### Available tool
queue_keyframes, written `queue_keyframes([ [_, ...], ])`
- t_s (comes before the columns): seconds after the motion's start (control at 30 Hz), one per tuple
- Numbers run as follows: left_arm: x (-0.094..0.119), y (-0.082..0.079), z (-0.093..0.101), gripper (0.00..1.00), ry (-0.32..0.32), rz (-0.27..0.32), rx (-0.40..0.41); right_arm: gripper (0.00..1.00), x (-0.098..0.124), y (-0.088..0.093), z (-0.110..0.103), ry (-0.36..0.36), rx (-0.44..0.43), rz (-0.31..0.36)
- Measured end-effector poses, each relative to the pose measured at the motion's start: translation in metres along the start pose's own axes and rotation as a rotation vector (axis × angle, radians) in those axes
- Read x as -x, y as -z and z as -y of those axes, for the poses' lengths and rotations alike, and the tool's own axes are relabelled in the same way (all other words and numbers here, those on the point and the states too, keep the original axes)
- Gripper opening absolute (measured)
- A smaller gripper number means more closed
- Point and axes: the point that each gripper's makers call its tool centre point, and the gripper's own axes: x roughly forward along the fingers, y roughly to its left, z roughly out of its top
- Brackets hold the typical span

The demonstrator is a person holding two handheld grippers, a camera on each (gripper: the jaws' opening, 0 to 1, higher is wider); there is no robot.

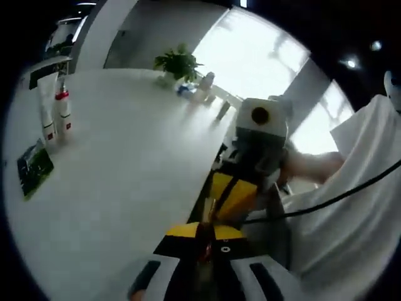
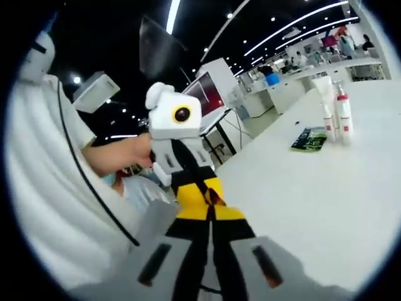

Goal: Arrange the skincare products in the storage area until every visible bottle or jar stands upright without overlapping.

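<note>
Nearest in the left gripper view, the left gripper point(image 1: 203, 276) sits low with its 2 jaws apart and nothing between them; just past its tips is the yellow and black body of the right gripper point(image 1: 233, 194), carried by a hand point(image 1: 310, 166) in a white sleeve point(image 1: 351, 207). In the right gripper view, the right gripper point(image 2: 210, 266) likewise has its jaws spread and empty, facing the left gripper point(image 2: 197, 191) close in front. Both tools hang over the near edge of the white table point(image 1: 125, 188), well apart from the products.

The step in hand looks like the very start: neither tool has reached anything. Taking the dark green packet point(image 1: 34, 168) as the landmark, the white tube point(image 1: 47, 106) and the red-collared pump bottle point(image 1: 63, 111) stand upright just beyond it, side by side and very close; whether they touch cannot be told. In the right gripper view the same packet point(image 2: 309, 139) lies flat with the tube point(image 2: 326, 106) and pump bottle point(image 2: 343, 111) just behind it. Far past the packet, across the table, are a potted plant point(image 1: 178, 64) and a few small bottles point(image 1: 203, 88) beside it.

The next move, by my reading, calls for carrying a gripper across the table toward the packet, then checking the 2 upright items for overlap.

Labels are too small to read; only red bands show on the bottle and tube.
</note>
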Motion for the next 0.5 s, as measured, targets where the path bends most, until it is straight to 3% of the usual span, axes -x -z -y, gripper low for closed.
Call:
queue_keyframes([
  [0.17, 0.006, -0.018, -0.002, 0.25, 0.007, 0.088, 0.036, 0.0, 0.01, -0.015, -0.002, -0.02, -0.015, 0.059],
  [0.27, 0.01, -0.031, 0.001, 0.31, 0.02, 0.171, 0.077, 0.0, 0.018, -0.026, -0.005, -0.032, -0.027, 0.103],
  [0.37, 0.02, -0.048, 0.001, 0.41, 0.036, 0.289, 0.134, 0.0, 0.026, -0.033, -0.004, -0.03, -0.024, 0.123],
  [0.4, 0.021, -0.05, 0.001, 0.42, 0.04, 0.304, 0.144, 0.0, 0.027, -0.033, -0.004, -0.028, -0.023, 0.126],
  [0.43, 0.028, -0.058, 0.001, 0.41, 0.064, 0.357, 0.175, 0.0, 0.029, -0.037, -0.003, -0.03, -0.031, 0.145],
  [0.5, 0.033, -0.062, -0.004, 0.4, 0.066, 0.397, 0.233, 0.0, 0.034, -0.051, -0.004, -0.037, -0.051, 0.211],
])
